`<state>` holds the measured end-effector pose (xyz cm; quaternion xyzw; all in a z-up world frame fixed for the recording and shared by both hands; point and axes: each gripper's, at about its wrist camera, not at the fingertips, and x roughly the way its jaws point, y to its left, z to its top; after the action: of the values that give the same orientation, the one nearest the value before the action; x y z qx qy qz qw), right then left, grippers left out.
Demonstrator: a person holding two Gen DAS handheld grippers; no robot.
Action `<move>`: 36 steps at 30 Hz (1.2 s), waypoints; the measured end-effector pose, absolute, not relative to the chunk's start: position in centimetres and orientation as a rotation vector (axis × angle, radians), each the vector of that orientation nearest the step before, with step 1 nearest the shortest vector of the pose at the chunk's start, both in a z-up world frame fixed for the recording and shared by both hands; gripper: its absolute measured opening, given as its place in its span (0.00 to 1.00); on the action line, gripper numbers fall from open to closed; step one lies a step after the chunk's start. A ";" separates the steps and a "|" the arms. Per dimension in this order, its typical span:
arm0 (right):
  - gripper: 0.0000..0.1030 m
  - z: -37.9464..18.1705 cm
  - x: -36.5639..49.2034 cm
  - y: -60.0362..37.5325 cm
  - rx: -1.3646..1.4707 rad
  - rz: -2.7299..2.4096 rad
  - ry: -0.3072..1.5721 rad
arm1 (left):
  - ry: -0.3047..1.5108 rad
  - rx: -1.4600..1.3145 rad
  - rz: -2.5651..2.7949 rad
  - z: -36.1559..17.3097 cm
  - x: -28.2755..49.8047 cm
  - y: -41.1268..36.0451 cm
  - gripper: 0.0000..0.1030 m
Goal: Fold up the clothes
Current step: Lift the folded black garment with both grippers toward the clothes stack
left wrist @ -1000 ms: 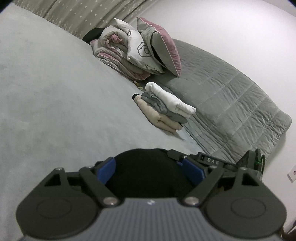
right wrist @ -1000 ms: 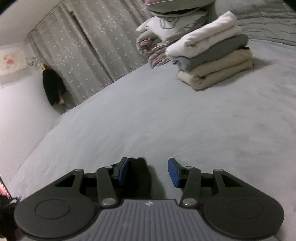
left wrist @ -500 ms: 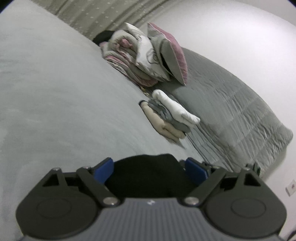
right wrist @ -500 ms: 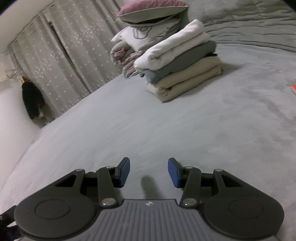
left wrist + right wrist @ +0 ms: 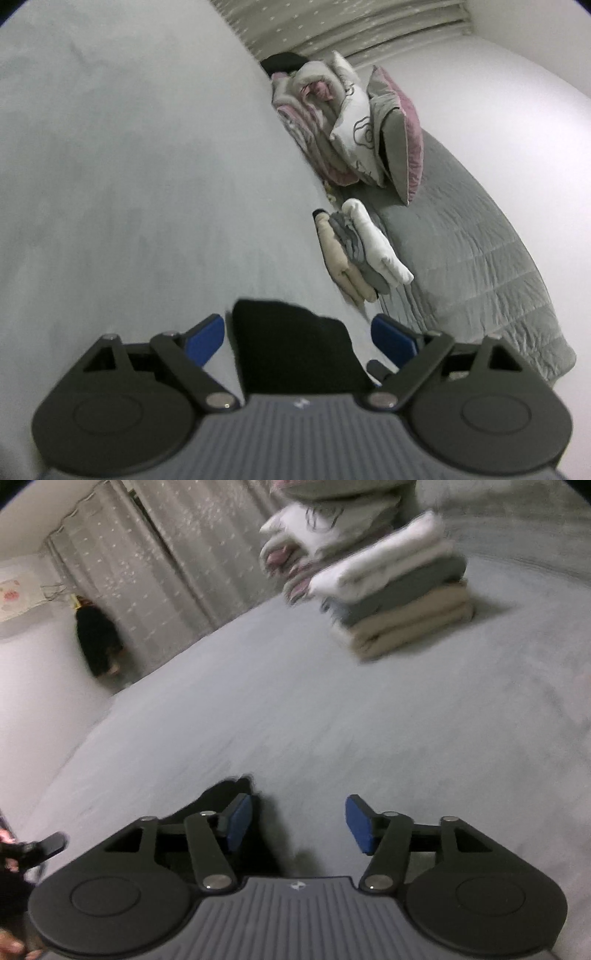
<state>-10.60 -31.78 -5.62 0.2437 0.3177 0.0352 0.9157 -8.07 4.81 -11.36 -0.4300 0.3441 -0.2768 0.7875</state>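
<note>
Right gripper (image 5: 299,821) opening (view blurred), apparently off black garment (image 5: 225,794).

A black garment (image 5: 291,347) lies at the lower centre on a pale grey bedspread (image 5: 129,177). At centre right, the stack (image 5: 360,251) runs beige, grey, then white. Above it a pink-and-grey pillow (image 5: 400,136) leans by grey curtains (image 5: 192,561) flecked with white dots.

Folded clothes stack (image 5: 360,251) on bed (image 5: 129,166); pillow pile (image 5: 347,122) behind it, curtain (image 5: 192,554) beyond
</note>
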 end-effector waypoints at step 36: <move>0.24 -10.4 -9.3 -31.2 0.923 0.314 0.860 | 0.971 -0.983 -0.582 -13.5 -9.2 0.4 0.29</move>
<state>-9.29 -31.23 -10.43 0.4299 0.4001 0.1461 0.7961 -9.20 0.43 -13.47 -0.4466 0.4413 -0.2644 0.7320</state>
